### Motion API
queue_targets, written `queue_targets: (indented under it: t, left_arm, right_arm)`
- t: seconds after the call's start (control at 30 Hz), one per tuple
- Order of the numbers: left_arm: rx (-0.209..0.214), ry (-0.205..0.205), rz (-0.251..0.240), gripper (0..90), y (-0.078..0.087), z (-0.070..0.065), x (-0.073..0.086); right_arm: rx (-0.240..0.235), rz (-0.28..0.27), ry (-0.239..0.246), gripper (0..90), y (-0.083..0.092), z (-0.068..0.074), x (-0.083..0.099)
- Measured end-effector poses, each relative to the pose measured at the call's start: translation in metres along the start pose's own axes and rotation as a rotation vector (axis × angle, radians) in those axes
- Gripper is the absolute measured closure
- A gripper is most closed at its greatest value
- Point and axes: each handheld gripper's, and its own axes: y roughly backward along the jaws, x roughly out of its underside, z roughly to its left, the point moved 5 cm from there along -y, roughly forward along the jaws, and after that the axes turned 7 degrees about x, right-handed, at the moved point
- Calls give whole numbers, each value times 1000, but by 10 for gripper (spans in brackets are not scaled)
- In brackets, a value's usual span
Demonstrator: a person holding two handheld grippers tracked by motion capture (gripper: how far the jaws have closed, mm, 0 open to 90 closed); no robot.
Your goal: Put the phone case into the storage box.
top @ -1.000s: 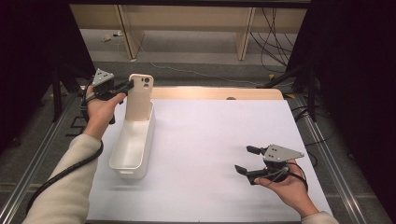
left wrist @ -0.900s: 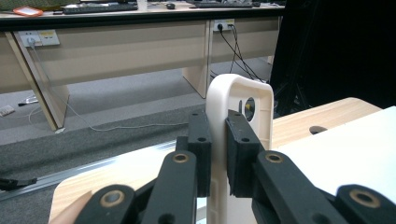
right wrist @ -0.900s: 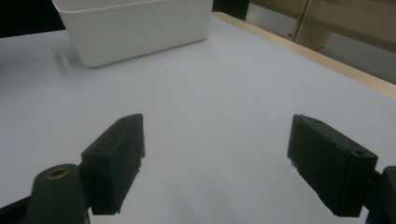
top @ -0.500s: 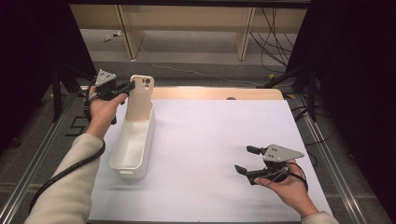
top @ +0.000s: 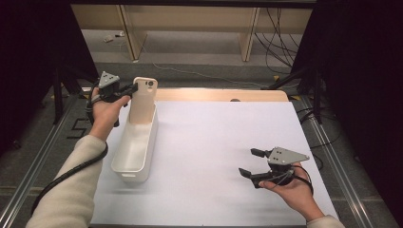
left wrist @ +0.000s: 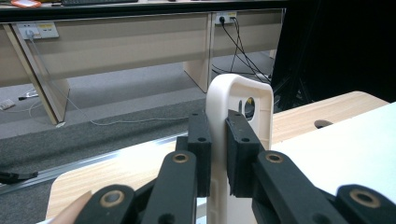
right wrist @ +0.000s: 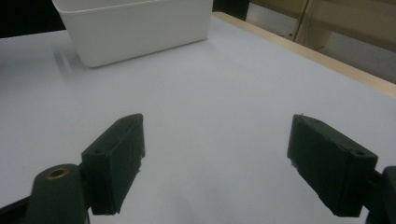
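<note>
A cream phone case (top: 144,102) stands upright at the far end of a long white bin (top: 124,167), its camera cutout at the top. My left gripper (top: 133,89) reaches in from the left and is shut on the case's edge. In the left gripper view the two black pads press both sides of the case (left wrist: 222,98), and the left gripper (left wrist: 218,135) points level. My right gripper (top: 248,162) hovers low over the white mat at the near right, open and holding nothing. In the right gripper view the right gripper (right wrist: 215,158) has its jaws wide apart.
The white mat (top: 223,128) covers a wooden table whose far edge (top: 218,95) shows bare. The bin (right wrist: 135,28) lies ahead of the right gripper. Metal rails run along both table sides, and cables lie on the floor beyond.
</note>
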Motion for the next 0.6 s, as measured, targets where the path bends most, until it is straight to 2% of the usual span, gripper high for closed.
queue_targets:
  t: [0.6]
  left_arm:
    - [-3,4,11,818,-4,2,5]
  right_arm:
    - [-1,0,-1,202,0,0,0]
